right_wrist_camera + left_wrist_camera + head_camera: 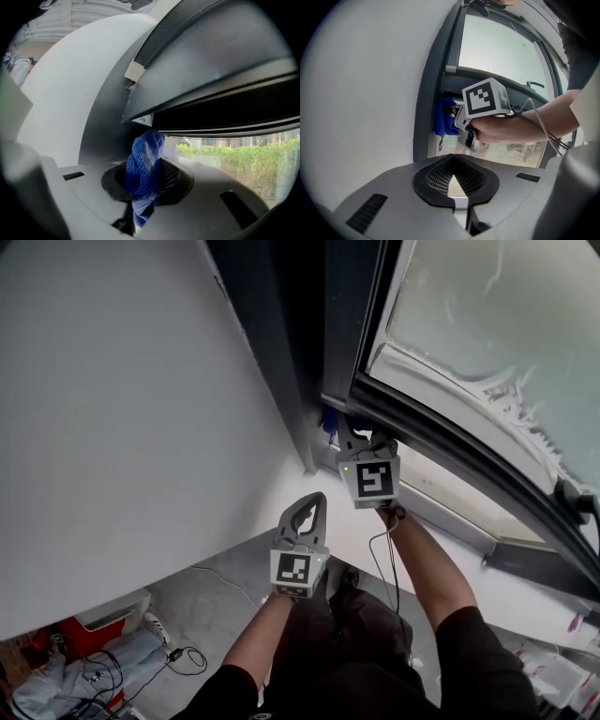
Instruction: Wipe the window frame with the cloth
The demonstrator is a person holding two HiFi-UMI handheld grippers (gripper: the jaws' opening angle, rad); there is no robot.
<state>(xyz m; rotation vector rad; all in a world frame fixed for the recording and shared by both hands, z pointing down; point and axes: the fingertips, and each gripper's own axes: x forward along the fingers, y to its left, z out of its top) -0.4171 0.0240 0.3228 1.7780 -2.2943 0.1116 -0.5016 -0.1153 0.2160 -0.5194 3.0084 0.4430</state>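
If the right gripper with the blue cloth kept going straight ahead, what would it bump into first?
Probably the dark window frame, near its corner under the sash. The cloth would touch before the right gripper does.

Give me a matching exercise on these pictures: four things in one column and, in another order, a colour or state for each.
Things:
1. cloth
2. left gripper
3. window frame
4. wall

Colour or state:
a. white
b. shut, with nothing in it
c. blue, clamped in the right gripper
d. dark grey

Pairs: 1-c, 2-b, 3-d, 4-a.
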